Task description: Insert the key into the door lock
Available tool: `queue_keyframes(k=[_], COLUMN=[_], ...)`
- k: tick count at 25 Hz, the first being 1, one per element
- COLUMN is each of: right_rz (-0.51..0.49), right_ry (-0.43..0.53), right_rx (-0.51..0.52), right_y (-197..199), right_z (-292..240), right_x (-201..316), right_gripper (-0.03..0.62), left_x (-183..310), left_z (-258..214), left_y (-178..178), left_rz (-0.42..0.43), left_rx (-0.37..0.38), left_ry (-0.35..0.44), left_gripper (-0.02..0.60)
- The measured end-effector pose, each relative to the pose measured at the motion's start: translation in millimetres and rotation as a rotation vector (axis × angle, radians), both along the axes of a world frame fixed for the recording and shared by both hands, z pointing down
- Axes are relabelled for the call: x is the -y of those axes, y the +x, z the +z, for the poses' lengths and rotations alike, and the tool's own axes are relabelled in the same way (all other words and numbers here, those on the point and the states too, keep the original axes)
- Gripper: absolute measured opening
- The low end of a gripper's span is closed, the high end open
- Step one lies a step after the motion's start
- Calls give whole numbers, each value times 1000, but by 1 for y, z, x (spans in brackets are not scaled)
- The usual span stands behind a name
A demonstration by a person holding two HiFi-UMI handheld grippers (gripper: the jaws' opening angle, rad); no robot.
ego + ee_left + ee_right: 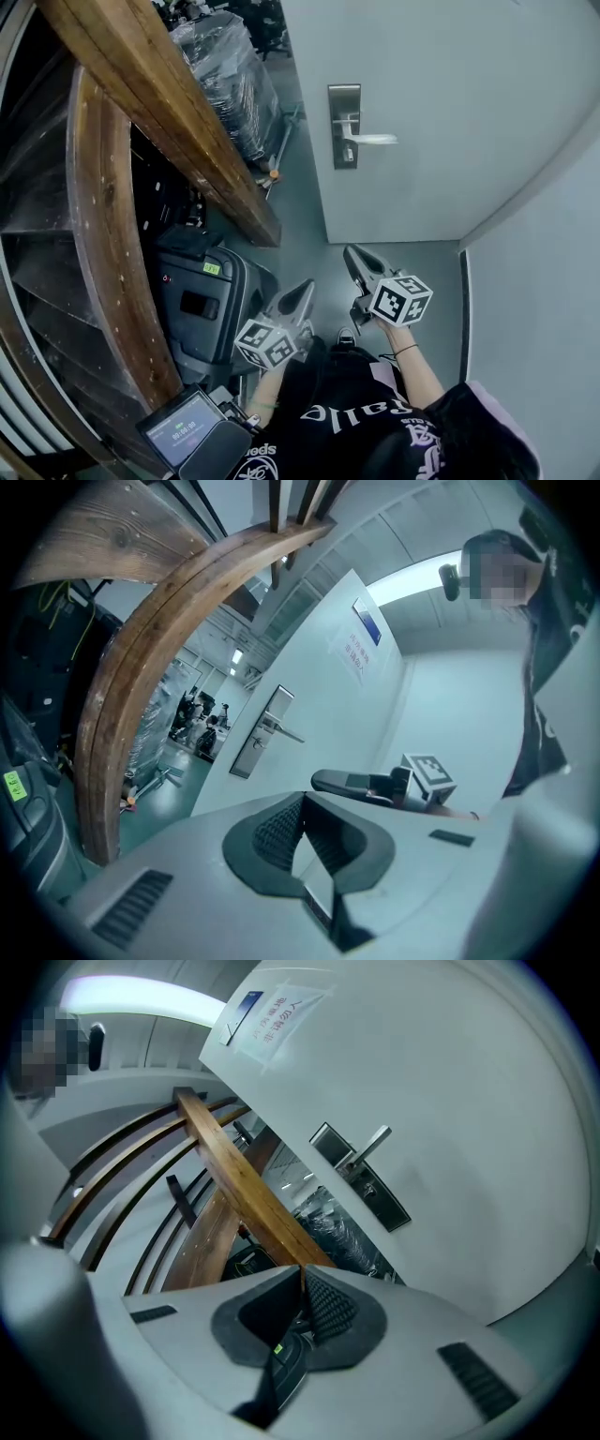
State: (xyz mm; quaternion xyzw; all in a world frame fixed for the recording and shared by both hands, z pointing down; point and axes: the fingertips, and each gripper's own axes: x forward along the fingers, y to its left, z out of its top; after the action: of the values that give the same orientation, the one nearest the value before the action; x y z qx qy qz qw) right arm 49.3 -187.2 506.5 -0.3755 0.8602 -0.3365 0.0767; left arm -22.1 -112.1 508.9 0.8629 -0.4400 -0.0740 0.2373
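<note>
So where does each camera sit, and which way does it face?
Head view: on the person's head, looking steeply down toward the door; left gripper, right gripper and forearms show.
Left gripper view: on the left gripper, facing the door past its shut fingers; the right gripper shows.
Right gripper view: on the right gripper, facing the door handle past its shut fingers.
All share the door handle.

Cool, even light in here, a bright ceiling strip (408, 588) glowing overhead and bleaching out in both gripper views. The pale door (450, 94) takes it flat, hardly a shadow. Around the wooden beam (169, 122) it goes murky. Gripper views bow hard, corners black, near surfaces soft.
</note>
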Motion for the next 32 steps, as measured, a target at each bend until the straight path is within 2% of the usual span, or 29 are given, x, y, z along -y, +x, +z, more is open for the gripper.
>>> queue_keyframes(k=[5,10,20,25,32], right_rz=[-6,4,78,125,182], right_ry=[-19,-7,-32,-18,4], right_rx=[-12,-41,-41,-81,-113], right_y=[-11,-29,-79,-72,-36], right_z=[13,10,12,8,0], right_x=[-25,-55,-157,-199,-230], right_gripper=[25,25,23,23,23], left_x=[-13,-34,-124,-149,-172], left_z=[-6,-8,6,9,3], left_y=[-17,-34,-68,-63,-31], left_rz=[-16,1,138,191,249], left_rx=[-12,-15,17,-1,23], left_ry=[18,21,10,3,34], left_gripper=[5,5,5,5,5])
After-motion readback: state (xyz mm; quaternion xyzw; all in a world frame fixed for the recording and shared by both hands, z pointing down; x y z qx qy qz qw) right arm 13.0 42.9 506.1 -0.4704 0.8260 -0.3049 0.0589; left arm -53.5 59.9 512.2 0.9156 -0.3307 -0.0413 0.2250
